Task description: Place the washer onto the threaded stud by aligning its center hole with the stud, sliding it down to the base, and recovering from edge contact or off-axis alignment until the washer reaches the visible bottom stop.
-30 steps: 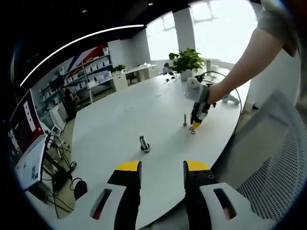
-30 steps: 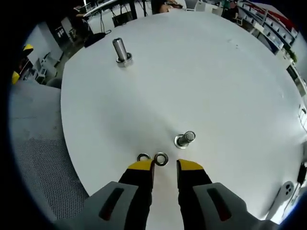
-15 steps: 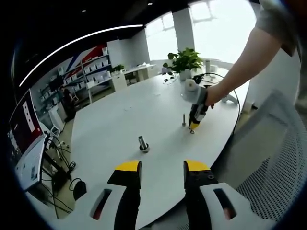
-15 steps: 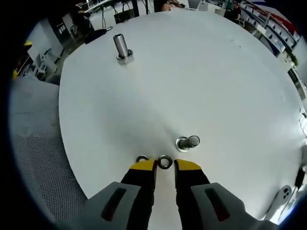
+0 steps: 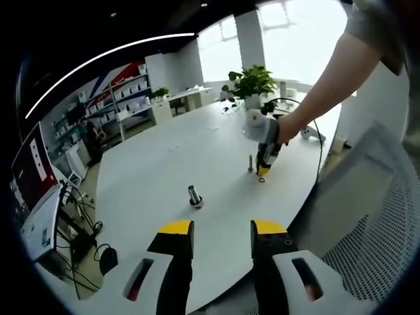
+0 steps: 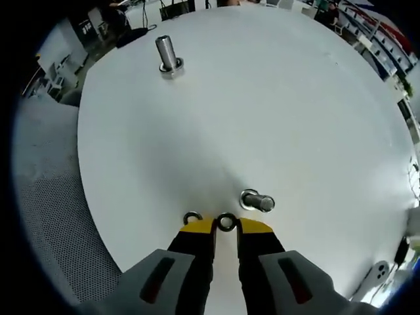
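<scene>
Near the table's front edge in the right gripper view, the right gripper [image 6: 226, 226] is lowered onto a washer [image 6: 226, 222] that lies flat on the white table [image 6: 295, 98], its yellow-tipped jaws drawn close on either side of the ring. Whether they already pinch it or only bracket it cannot be told. A second washer [image 6: 192, 217] lies just left of the jaws, apart from them, so the approach looks chosen to take one ring and leave the other. The threaded stud [image 6: 257, 201] stands just beyond and to the right, near enough for a short lift and carry. A thicker metal post [image 6: 167, 55] stands far off to the left.

Seen from the left gripper view, the right gripper [image 5: 262, 172] points steeply down beside the stud [image 5: 250, 163], held in the person's hand [image 5: 274, 128], a posture suited to picking a thin flat part off the surface. The left gripper [image 5: 218, 231] hangs back at the near edge, jaws spread and empty, seemingly kept clear of the work
</scene>
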Demonstrator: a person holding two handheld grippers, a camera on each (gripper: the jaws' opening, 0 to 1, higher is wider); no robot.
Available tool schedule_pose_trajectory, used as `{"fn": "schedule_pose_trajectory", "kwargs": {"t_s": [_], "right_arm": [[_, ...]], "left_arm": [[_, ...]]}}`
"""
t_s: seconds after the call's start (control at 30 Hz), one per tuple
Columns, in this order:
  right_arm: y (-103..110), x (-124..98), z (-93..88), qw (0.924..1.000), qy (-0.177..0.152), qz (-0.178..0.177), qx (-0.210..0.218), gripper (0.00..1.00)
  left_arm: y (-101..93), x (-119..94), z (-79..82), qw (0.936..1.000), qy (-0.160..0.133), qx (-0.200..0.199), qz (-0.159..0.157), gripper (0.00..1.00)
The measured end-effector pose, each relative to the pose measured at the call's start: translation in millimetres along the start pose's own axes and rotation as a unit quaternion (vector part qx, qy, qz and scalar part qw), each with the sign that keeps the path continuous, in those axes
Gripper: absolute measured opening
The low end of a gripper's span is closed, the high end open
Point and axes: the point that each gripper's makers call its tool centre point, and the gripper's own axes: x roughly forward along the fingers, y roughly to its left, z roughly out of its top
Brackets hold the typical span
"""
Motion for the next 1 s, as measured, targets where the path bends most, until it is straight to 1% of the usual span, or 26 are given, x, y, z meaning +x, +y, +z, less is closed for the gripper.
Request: {"fn": "schedule_pose_trajectory", "kwargs": {"t_s": [0.1, 0.23, 0.33, 0.4, 0.43, 0.47, 0.57, 0.7, 0.77, 0.8, 0.87, 0.93, 1.0], "right_arm": [[1.8, 0.7, 0.1, 0.9998, 0.016, -0.005, -0.011, 0.14], [1.4, 0.3, -1.2, 0.9998, 0.015, -0.015, 0.002, 0.14], [2.3, -0.5, -2.5, 0.9997, -0.004, -0.022, 0.004, 0.14], [1.3, -0.7, -2.1, 0.9992, -0.032, -0.024, 0.007, 0.14], [0.4, -0.2, -2.3, 0.9984, -0.048, -0.025, 0.02, 0.14], [0.0, -0.4, -3.1, 0.998, -0.053, -0.026, 0.023, 0.14], [2.0, -0.7, -3.0, 0.9976, -0.055, -0.03, 0.03, 0.14], [2.4, -1.9, -2.3, 0.9976, -0.054, -0.026, 0.035, 0.14], [3.0, -2.8, -2.6, 0.9972, -0.065, -0.036, 0.014, 0.13], [4.0, -3.4, -4.3, 0.997, -0.066, -0.038, 0.013, 0.13], [3.3, -4.4, -5.5, 0.9967, -0.069, -0.038, 0.019, 0.13], [2.5, -5.6, -6.4, 0.9959, -0.073, -0.035, 0.039, 0.13], [1.5, -7.0, -6.6, 0.9957, -0.073, -0.034, 0.046, 0.13]], "left_arm": [[-0.3, 0.0, 0.3, 1.0, -0.001, 0.001, 0.0, 0.32], [-1.0, 0.6, -0.1, 1.0, 0.001, 0.001, -0.002, 0.32], [-0.6, 0.0, 0.4, 1.0, -0.001, 0.001, 0.0, 0.32], [0.1, -0.3, 0.4, 1.0, -0.002, -0.001, 0.0, 0.32], [-0.7, 0.3, -0.2, 1.0, -0.001, -0.002, -0.002, 0.32], [-1.2, 0.4, -0.7, 1.0, 0.001, -0.001, -0.003, 0.32], [-2.1, 0.2, -0.3, 1.0, 0.0, 0.002, -0.003, 0.32], [-0.8, -0.8, 1.1, 1.0, -0.004, 0.0, -0.001, 0.32], [-0.4, -1.3, 1.5, 1.0, -0.006, 0.001, 0.0, 0.32], [-0.2, -1.4, 1.5, 1.0, -0.006, 0.0, 0.0, 0.32], [0.4, -1.4, 1.2, 1.0, -0.005, -0.001, 0.001, 0.32], [0.5, -1.3, 0.8, 1.0, -0.004, -0.001, 0.001, 0.32], [0.1, -1.1, 0.7, 1.0, -0.004, 0.0, 0.0, 0.32]]}}
